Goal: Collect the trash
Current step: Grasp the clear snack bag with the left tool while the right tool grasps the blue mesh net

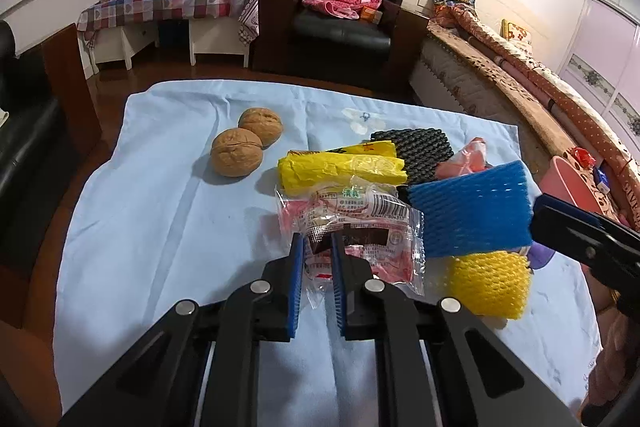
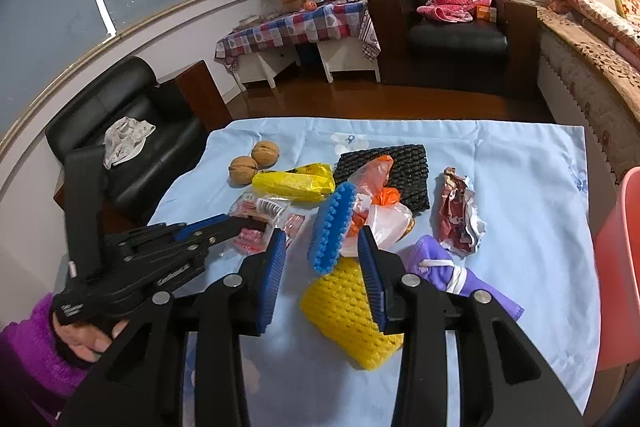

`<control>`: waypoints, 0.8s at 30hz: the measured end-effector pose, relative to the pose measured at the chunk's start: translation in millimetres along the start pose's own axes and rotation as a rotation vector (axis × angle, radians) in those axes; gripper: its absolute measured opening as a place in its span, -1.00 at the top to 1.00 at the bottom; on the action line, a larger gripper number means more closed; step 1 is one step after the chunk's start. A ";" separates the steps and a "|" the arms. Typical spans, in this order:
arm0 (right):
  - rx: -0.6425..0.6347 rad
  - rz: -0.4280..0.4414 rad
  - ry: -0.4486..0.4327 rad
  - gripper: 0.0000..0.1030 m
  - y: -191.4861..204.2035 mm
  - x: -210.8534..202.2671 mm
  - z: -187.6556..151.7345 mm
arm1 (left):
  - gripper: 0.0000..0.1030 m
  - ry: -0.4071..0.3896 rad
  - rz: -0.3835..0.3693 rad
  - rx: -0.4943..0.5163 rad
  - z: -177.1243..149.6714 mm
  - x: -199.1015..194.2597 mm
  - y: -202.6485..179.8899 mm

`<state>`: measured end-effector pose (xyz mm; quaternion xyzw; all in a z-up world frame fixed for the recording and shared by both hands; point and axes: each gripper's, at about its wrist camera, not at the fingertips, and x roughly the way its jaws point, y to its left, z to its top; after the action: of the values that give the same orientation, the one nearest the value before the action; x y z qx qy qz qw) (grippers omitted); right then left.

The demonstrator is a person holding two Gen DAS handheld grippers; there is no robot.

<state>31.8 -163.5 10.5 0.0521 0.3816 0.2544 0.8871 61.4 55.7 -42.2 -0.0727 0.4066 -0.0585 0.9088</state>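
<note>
Desk cloth [image 2: 500, 167]: pale blue with faint floral print. Foam nets: blue [image 2: 332, 231], yellow [image 2: 348, 311], black [image 2: 404, 163]. Plastic bag [image 2: 296, 183]: yellow. Wrapper [image 1: 360, 223]: clear with red-and-white print. Walnuts [image 1: 237, 152]: tan. Cloth [image 2: 432, 263]: purple with white band. Foil wrapper [image 2: 460, 215]: dark red and silver.

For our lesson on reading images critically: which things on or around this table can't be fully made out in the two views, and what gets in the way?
- Pink bin: right wrist view, cut off by the frame edge.
- Purple cloth: left wrist view, mostly behind the blue foam net and the right gripper.
- Yellow foam net: right wrist view, partly covered by that gripper's fingers.
- Snack wrapper: print too small to read.
</note>
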 end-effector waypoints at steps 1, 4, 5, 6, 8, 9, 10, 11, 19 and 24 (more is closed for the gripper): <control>0.001 0.002 -0.001 0.26 -0.4 0.9 0.3 | 0.76 -0.002 0.000 -0.001 -0.2 -1.9 -0.9; 0.005 -0.004 0.001 0.27 -1.3 5.3 3.5 | 0.76 -0.009 -0.004 -0.003 -1.0 -8.7 -1.1; 0.007 -0.001 0.001 0.35 -1.0 6.4 3.5 | 0.76 -0.011 -0.004 -0.004 -1.1 -10.5 -1.7; 0.010 0.002 0.001 0.45 -1.0 6.9 3.4 | 0.76 -0.014 -0.004 -0.004 -0.9 -13.0 -2.5; 0.008 0.000 0.006 0.67 -0.1 7.9 3.2 | 0.76 -0.019 -0.006 -0.005 -0.9 -17.2 -2.8; 0.006 0.002 0.008 0.74 0.1 8.2 3.1 | 0.76 -0.022 -0.007 -0.005 -0.9 -19.1 -3.4; 0.004 0.003 0.011 0.83 -0.1 8.2 2.7 | 0.76 -0.024 -0.007 -0.005 -1.3 -21.1 -4.2; 0.003 0.003 0.013 0.86 0.1 8.0 2.0 | 0.76 -0.027 -0.006 -0.004 -2.0 -23.5 -5.1; 0.011 0.039 -0.039 0.89 -1.5 -17.4 -3.1 | 0.76 -0.047 0.001 -0.002 -3.7 -40.5 -8.9; 0.010 0.046 -0.084 0.89 -2.2 -44.0 -4.5 | 0.76 -0.065 -0.002 0.007 -2.0 -51.9 -14.7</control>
<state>4.0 -187.4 35.4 0.0760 0.3438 0.2706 0.8960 24.8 49.6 -2.9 -0.0720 0.3764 -0.0585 0.9218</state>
